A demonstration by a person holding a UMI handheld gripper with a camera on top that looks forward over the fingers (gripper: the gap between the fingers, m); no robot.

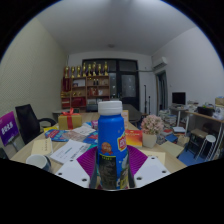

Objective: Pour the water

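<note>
A plastic bottle (111, 140) with a blue cap, a blue and orange label and dark liquid in its lower part stands upright between my fingers. My gripper (111, 170) is shut on the bottle, with the purple pads (85, 161) pressed against both of its sides. The bottle looks lifted above the table (170, 158). A white paper cup (38, 161) stands on the table to the left of the fingers. The bottle's base is hidden between the fingers.
The wooden table holds papers and colourful packets (72, 132) beyond the left finger, and a small pot with dried flowers (151, 128) stands to the right. A black office chair (28, 122) stands at the left. A shelf with boxes (86, 88) lines the far wall; a desk with a monitor (180, 100) is at the right.
</note>
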